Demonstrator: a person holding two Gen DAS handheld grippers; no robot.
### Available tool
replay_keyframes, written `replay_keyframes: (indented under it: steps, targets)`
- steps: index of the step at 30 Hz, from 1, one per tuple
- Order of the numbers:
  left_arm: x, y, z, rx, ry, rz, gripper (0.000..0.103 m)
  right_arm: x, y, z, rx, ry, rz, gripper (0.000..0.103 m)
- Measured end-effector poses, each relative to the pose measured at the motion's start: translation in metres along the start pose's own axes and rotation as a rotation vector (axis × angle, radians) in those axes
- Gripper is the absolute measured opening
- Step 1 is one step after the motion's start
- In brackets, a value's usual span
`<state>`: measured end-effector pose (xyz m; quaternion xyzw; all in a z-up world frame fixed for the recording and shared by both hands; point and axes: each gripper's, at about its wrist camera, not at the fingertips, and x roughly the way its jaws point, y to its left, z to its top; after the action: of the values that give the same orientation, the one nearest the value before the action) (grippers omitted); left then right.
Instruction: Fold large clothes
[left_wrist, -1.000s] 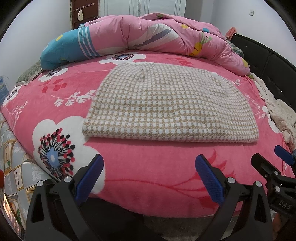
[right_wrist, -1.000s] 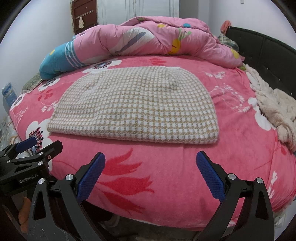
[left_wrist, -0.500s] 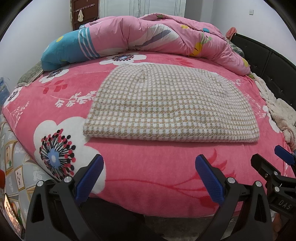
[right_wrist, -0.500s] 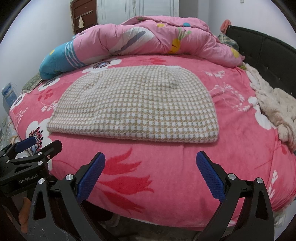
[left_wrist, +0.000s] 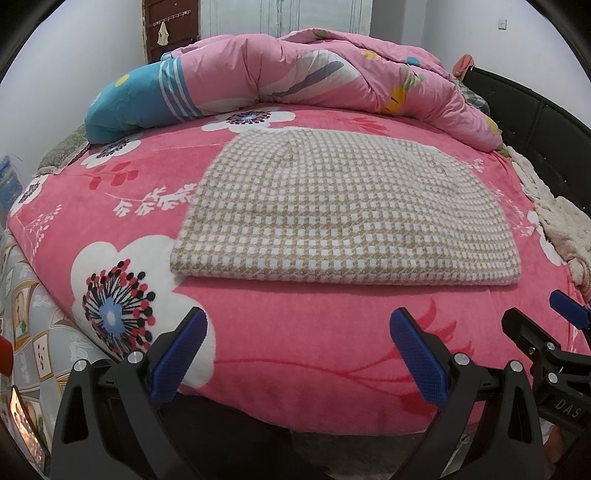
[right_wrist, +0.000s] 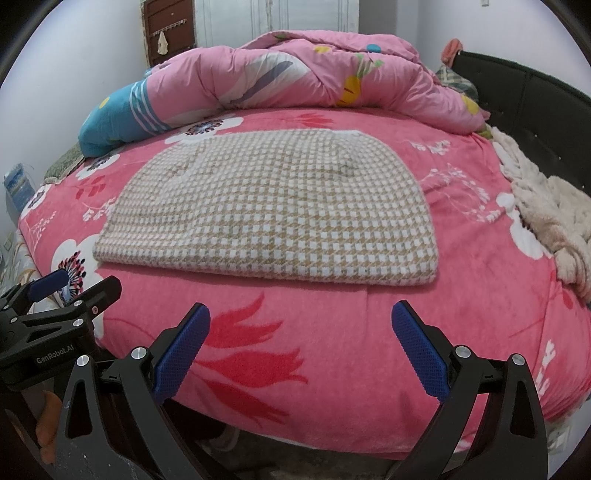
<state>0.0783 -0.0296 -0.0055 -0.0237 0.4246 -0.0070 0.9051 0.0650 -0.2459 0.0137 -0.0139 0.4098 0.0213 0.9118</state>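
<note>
A beige-and-white houndstooth garment (left_wrist: 343, 214) (right_wrist: 273, 210) lies folded flat in a neat block on the pink flowered bedspread (left_wrist: 295, 332) (right_wrist: 332, 332). My left gripper (left_wrist: 299, 326) is held open over the bed's near edge, short of the garment's folded front edge, nothing between its blue pads. My right gripper (right_wrist: 301, 323) is open too, level with it and just as far back. Each gripper shows in the other's view: the right one (left_wrist: 535, 325) at the lower right, the left one (right_wrist: 79, 284) at the lower left.
A rumpled pink and blue quilt (left_wrist: 295, 85) is heaped along the far side of the bed. A cream fluffy blanket (right_wrist: 546, 214) lies at the right by the dark headboard (right_wrist: 535, 99). A dark cabinet (right_wrist: 170, 29) stands at the back wall.
Both views have shifted very slightly; the garment sits a touch lower in the frames. Both grippers stay open and the garment has not moved on the bed.
</note>
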Motion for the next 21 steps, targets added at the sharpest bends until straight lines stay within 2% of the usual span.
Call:
replay_keyframes:
  steps: [21]
  targets:
    - [0.0022,-0.0073,-0.0026,0.006,0.008,0.004,0.098,0.0022,-0.0034,0.0017,0.007,0.004,0.002,0.095]
